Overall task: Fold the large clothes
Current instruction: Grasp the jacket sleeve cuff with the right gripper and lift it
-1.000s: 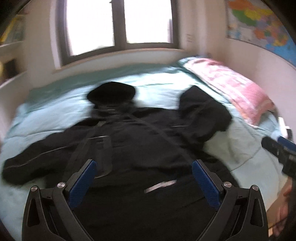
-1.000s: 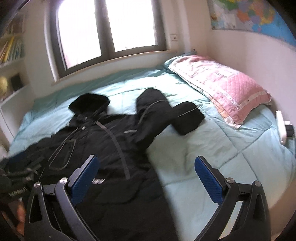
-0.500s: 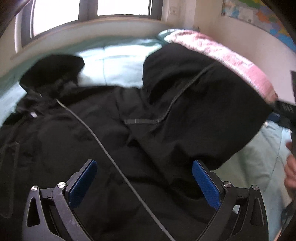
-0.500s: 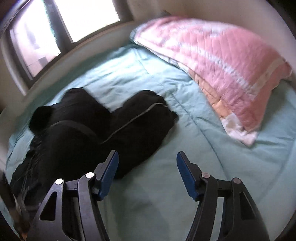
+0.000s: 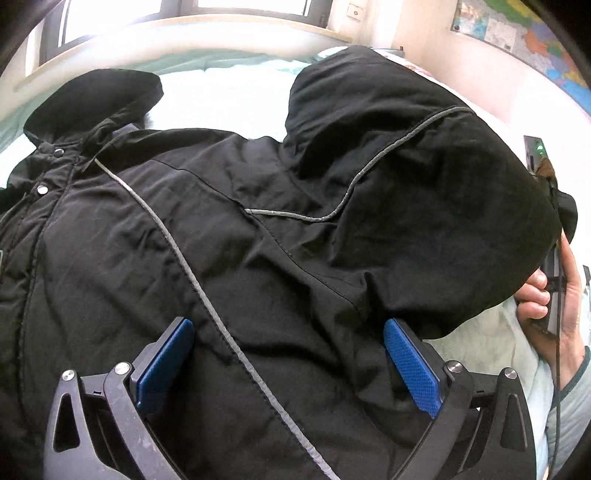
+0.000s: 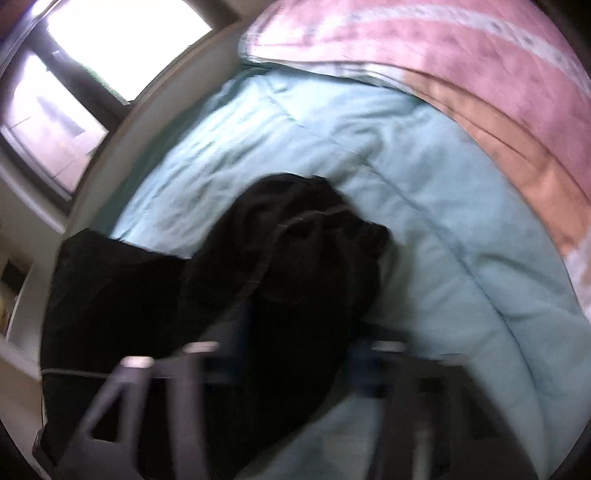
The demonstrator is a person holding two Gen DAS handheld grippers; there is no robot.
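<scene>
black jacket (image 5: 258, 229), grey piping; pale-blue duvet (image 6: 424, 192); pink pillow (image 6: 461, 55).

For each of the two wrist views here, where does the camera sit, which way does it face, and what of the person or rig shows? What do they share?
Left wrist: sits behind the open left gripper, low over the black jacket, facing the window; blue fingers and the person's right hand show.
Right wrist: blurred, behind the right gripper, tilted, facing the jacket's sleeve, teal bedding and pink pillow; only its fingers show.
Shared: the jacket, the bedding and the window.
</scene>
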